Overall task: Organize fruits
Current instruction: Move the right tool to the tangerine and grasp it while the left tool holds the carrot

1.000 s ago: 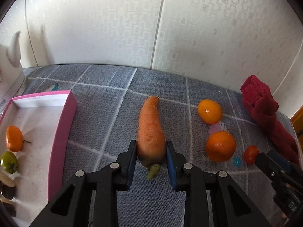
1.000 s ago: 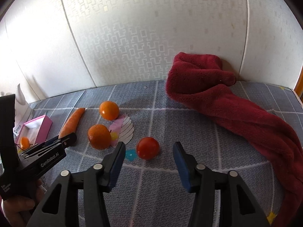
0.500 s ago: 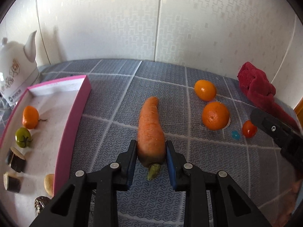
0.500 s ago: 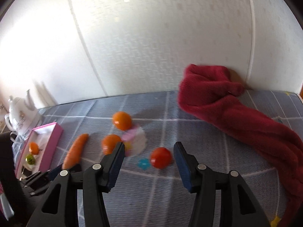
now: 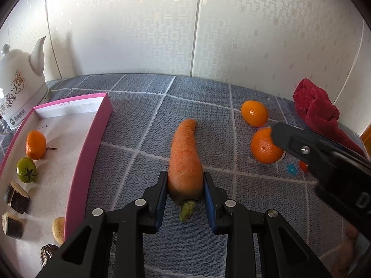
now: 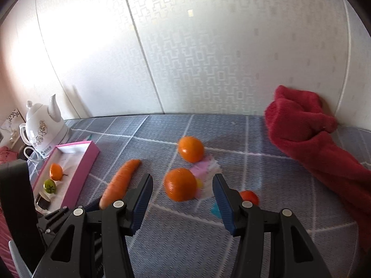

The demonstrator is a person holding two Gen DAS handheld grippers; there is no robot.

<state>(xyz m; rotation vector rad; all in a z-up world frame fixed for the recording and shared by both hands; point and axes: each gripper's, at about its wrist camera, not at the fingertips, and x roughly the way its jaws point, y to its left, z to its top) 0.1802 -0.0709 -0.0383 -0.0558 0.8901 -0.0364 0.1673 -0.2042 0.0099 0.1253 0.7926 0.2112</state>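
My left gripper (image 5: 184, 192) is shut on the thick end of a carrot (image 5: 185, 162) and holds it above the grey mat; the carrot also shows in the right wrist view (image 6: 119, 183). The pink tray (image 5: 88, 143) lies at the left with a small orange (image 5: 35, 144), a green tomato (image 5: 26, 169) and dark cut pieces (image 5: 16, 197) in it. My right gripper (image 6: 183, 197) is open and empty, raised above the near orange (image 6: 180, 184). A second orange (image 6: 190, 149) lies farther back. A small red tomato (image 6: 249, 197) sits behind its right finger.
A white kettle (image 5: 19, 88) stands at the back left beside the tray. A red towel (image 6: 324, 148) lies at the right against the wall. A pink paper piece (image 6: 207, 171) and a blue sticker (image 5: 289, 168) lie on the mat by the oranges.
My left gripper has lifted the carrot and moved left toward the tray. My right gripper has risen and shifted left, from around the red tomato to over the near orange.
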